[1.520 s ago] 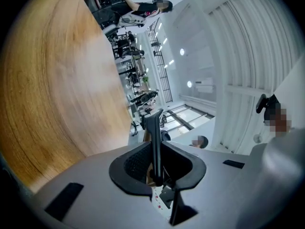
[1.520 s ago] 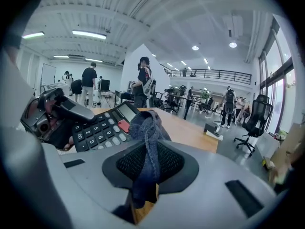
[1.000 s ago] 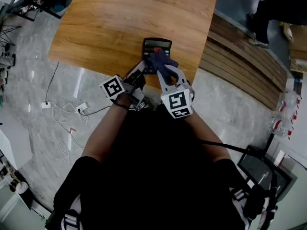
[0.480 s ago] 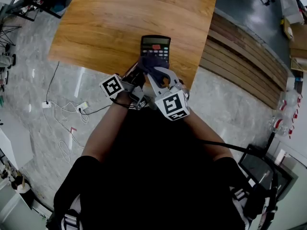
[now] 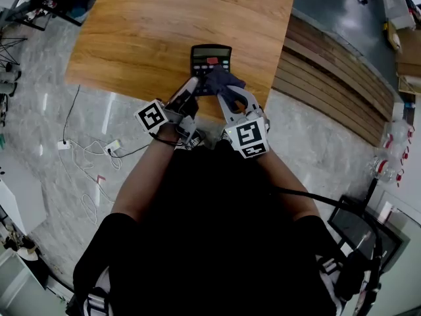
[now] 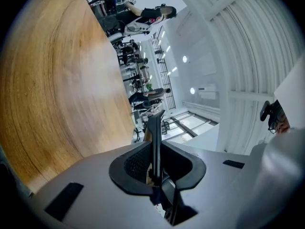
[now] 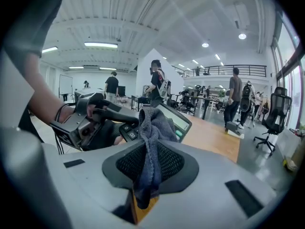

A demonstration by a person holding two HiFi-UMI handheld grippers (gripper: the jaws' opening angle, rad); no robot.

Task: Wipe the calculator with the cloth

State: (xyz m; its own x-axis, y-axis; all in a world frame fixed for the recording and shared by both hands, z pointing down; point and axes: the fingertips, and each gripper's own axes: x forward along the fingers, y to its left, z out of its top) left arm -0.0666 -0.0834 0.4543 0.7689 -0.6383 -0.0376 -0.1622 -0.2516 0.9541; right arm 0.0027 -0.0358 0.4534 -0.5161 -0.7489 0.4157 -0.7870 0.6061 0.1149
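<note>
A: Head view: calculator (image 5: pixel 210 56) is seen at the near edge of the table (image 5: pixel 145 25), at 12 o'clock from left gripper (image 5: pixel 189 87) and right gripper (image 5: pixel 227 94). Cloth (image 5: pixel 223 79) is draped over its right-hand keys.
B: Grips are shown only in the gripper views. Left: jaws are clamped on the calculator, seen edge-on. Right: jaws are partly closed, with the bunched cloth pinched between them.
A: Counted: one calculator, one cloth, two grippers, one table.
</note>
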